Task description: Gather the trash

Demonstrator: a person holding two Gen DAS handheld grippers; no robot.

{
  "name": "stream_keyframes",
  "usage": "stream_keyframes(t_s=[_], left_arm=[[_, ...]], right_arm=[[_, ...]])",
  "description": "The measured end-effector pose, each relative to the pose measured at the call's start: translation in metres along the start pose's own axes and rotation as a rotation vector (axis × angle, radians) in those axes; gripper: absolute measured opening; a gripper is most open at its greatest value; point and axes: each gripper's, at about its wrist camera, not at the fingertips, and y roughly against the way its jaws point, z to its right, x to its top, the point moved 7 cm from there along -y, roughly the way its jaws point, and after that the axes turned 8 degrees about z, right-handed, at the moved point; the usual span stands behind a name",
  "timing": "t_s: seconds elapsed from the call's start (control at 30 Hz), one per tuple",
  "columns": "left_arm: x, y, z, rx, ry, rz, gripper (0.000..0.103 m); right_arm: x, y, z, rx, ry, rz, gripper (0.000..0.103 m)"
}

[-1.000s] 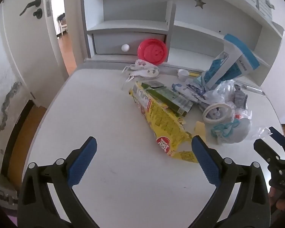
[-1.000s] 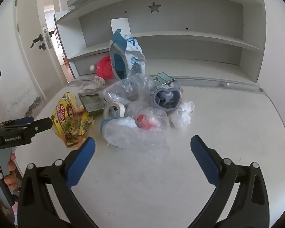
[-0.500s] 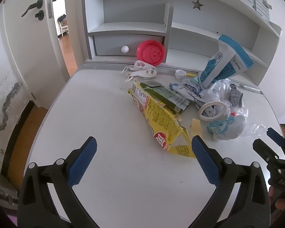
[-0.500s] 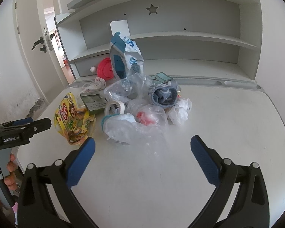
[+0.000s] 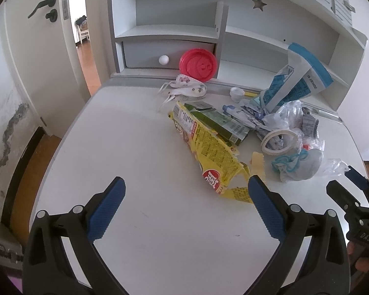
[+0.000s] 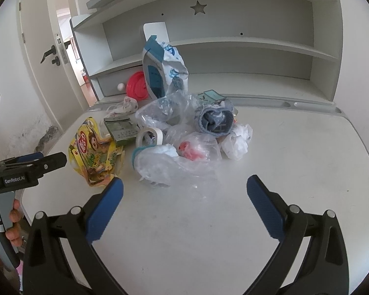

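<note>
A heap of trash lies on the white desk (image 5: 135,147). A yellow snack bag (image 5: 209,147) lies nearest my left gripper (image 5: 185,191), which is open and empty above the desk in front of it. The bag also shows in the right wrist view (image 6: 93,154). Beside it lie a green carton (image 5: 221,123), a tape roll (image 5: 278,140), clear plastic bags (image 6: 174,162), a blue-white pouch (image 6: 162,68), crumpled white paper (image 6: 236,140) and a rolled grey cloth (image 6: 215,120). My right gripper (image 6: 184,190) is open and empty, just short of the plastic bags.
A red round lid (image 5: 198,64) leans against the grey drawer (image 5: 147,54) of the shelf unit at the back. A patterned white strap (image 5: 187,88) lies near it. An open door (image 5: 37,49) stands at the left. The desk's edges fall off left and right.
Both grippers have drawn back a little from the heap, so the trash looks smaller and farther. Both stayed open and empty.
</note>
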Motion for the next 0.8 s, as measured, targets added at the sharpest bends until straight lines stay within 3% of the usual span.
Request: stream_keyframes(t_s=[0.8], left_arm=[[-0.0013,-0.0015,0.001,0.002,0.001,-0.004,0.097]], right_arm=[[0.0005,-0.0014,-0.0006,0.003,-0.001,0.002,0.097]])
